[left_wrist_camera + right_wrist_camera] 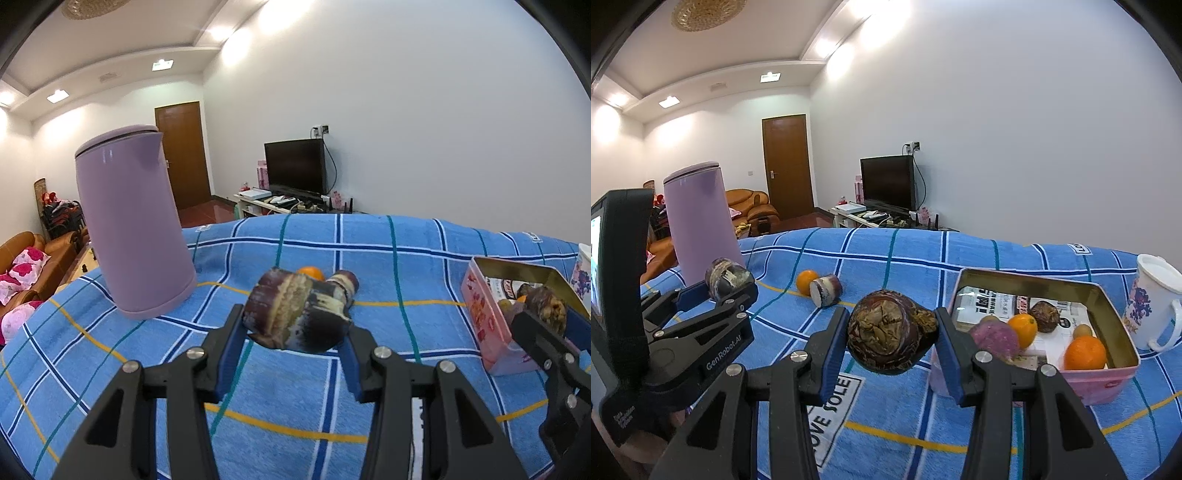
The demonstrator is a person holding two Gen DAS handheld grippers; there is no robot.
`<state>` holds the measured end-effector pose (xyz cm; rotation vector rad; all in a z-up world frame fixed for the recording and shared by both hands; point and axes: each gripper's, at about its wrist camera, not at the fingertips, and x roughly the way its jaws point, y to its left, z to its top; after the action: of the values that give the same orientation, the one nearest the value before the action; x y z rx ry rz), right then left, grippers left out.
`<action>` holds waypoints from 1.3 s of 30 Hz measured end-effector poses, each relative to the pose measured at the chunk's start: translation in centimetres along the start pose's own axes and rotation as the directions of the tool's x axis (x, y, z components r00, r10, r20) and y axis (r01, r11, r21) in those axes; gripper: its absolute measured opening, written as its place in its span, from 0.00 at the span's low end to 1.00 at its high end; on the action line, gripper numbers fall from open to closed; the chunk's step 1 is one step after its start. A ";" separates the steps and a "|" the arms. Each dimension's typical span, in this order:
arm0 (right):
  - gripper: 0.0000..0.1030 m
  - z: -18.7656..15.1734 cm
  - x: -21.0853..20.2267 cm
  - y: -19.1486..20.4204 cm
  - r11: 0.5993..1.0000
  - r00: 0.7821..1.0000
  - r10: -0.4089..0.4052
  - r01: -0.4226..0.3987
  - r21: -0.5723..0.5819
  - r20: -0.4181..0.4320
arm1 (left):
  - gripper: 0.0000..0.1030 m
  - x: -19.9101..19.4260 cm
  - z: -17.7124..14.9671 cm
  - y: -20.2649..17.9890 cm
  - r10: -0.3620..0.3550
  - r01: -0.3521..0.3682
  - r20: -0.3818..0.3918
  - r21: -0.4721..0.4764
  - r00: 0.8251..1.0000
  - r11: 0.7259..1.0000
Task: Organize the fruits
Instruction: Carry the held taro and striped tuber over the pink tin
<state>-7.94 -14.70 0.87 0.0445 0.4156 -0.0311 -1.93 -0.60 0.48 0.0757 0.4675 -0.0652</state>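
Note:
My left gripper (295, 332) is shut on a dark purple-brown cut tuber (295, 314), held above the blue checked cloth; it also shows in the right wrist view (727, 278). My right gripper (892, 339) is shut on a round dark brown fruit (886, 332), just left of the pink tin box (1100, 380). The box holds two oranges (1084, 352), a purple fruit (993, 338), another brown fruit (1045, 315) and small ones. An orange (806, 281) and a cut purple piece (827, 290) lie on the cloth behind.
A tall lilac kettle (133, 229) stands at the left of the cloth. A white mug (1152, 306) stands right of the box. The blue cloth (369, 240) covers the table. Sofa, door and TV are in the room behind.

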 end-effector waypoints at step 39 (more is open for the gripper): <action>0.47 -0.9 -3.1 -7.2 0.997 0.997 -0.073 0.073 -0.022 0.008 | 0.47 -1.9 -0.6 -9.1 -0.140 0.144 -0.051 0.095 0.989 0.985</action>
<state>-11.43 -21.76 1.08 0.0071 0.4105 -0.0985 -4.63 -9.50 0.27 0.1407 0.5137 -0.2268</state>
